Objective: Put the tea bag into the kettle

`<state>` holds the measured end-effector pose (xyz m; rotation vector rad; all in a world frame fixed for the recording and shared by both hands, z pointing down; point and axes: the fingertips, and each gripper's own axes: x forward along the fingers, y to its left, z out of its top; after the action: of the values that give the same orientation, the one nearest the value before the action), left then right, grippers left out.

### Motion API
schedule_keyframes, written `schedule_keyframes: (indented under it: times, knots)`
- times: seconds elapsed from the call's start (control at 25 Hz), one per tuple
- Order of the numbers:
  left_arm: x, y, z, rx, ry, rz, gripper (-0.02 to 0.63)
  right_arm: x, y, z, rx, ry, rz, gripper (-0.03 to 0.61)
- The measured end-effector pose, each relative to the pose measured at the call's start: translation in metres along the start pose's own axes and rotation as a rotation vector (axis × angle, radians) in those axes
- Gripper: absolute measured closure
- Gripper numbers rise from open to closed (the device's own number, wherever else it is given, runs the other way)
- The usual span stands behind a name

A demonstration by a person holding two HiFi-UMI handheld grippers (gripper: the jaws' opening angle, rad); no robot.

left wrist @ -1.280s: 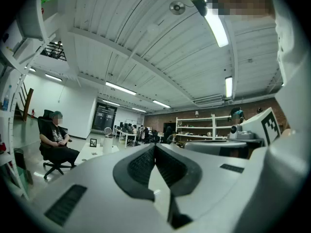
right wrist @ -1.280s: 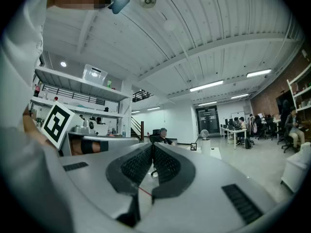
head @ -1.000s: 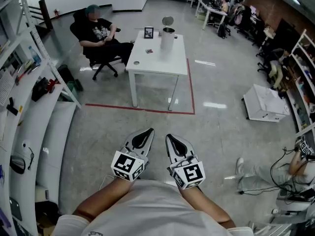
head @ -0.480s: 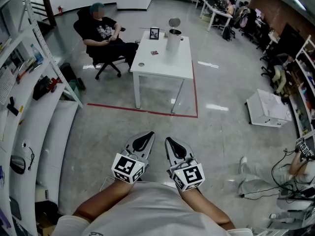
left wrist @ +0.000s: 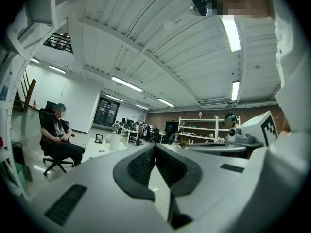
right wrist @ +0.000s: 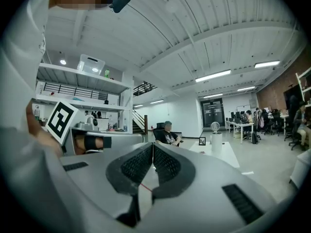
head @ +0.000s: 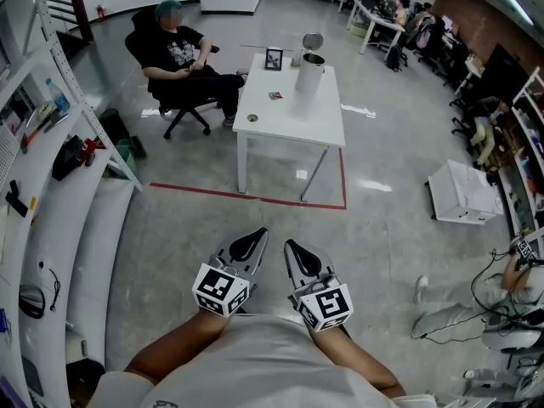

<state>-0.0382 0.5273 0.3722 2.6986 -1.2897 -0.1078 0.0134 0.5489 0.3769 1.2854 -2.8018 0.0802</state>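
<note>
Nearest, low in the head view, the left gripper and the right gripper are held side by side just in front of the person's body, and both are pointed away toward the far table. In each gripper's own view the jaws are seen pressed together, with nothing between them.

Beyond them, a red tape line is laid on the grey floor along the near and right sides of a white table. The table stands well apart from both grippers.

The tea bag is found lying flat around the middle of the tabletop. It is too small for its long axis or heading to be made out. Just to its right and slightly farther, the kettle is stood upright with its long axis vertical, and its lid is tipped open at the far side. A picture frame is propped near the far edge. A seated person is seen to the left of the table.
</note>
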Motion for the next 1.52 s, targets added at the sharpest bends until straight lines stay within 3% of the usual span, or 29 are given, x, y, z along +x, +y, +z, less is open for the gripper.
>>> schedule_keyframes:
  times: [0.4,0.88,1.24,1.52]
  knots:
    - [0.004,0.089,0.024,0.01,0.021,-0.062,0.603,0.094,0.019,0.012,0.018,0.01,-0.023,0.566]
    - [0.004,0.138,0.02,-0.008,0.033,-0.048,0.603,0.15,0.025,0.011,0.023,0.017,0.011,0.566]
    - [0.041,0.17,0.019,-0.021,0.051,-0.022,0.603,0.19,-0.006,0.015,0.023,0.005,0.04,0.566]
    - [0.103,0.185,0.013,-0.04,0.067,-0.029,0.603,0.217,-0.062,0.01,0.04,0.02,0.047,0.566]
